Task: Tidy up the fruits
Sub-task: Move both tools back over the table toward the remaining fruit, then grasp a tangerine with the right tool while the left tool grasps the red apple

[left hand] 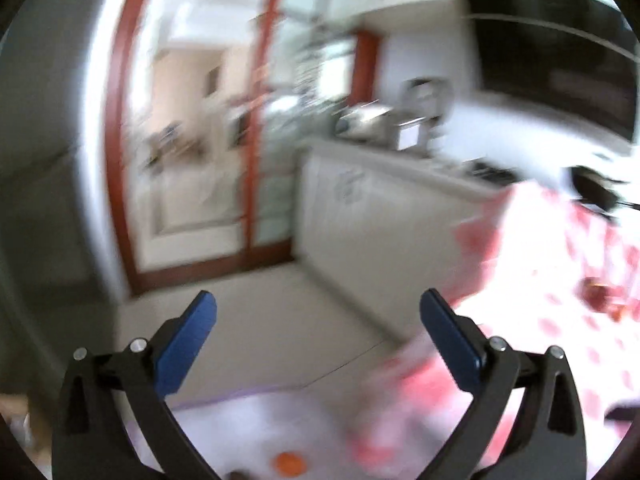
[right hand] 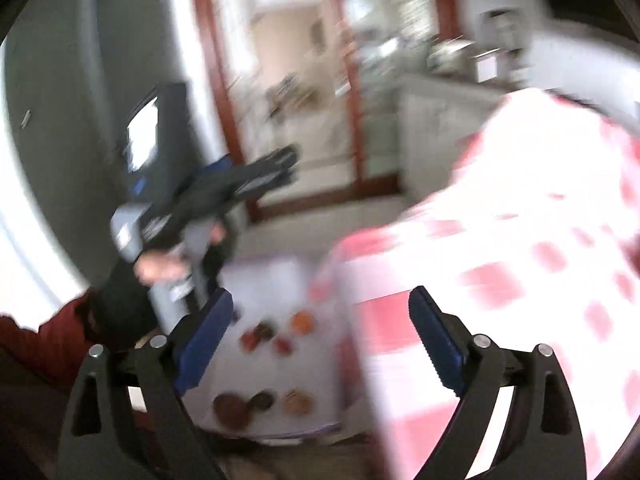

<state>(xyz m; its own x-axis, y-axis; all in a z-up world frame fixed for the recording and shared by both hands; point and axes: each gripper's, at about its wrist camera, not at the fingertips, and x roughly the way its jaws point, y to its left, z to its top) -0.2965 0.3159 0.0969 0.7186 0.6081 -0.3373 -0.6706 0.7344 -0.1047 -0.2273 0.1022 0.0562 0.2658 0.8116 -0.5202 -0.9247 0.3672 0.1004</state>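
Both claws spread, gripping nothing: left claw (left hand: 318, 308) | right claw (right hand: 320, 304) | fruits (right hand: 276, 334) beside checkered cloth (right hand: 520, 208) edge

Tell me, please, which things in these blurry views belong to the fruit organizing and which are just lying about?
Belonging to the job:
- fruits on the white sheet
- left gripper, open
- right gripper, open

Just there:
- red-checked tablecloth
- kitchen counter
- red-framed door

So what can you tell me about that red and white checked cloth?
The checked cloth is white with red squares, blurred by motion. It drapes over a raised surface at the right of both views, its edge hanging down beside a white sheet bearing small fruits. Neither claw touches it.
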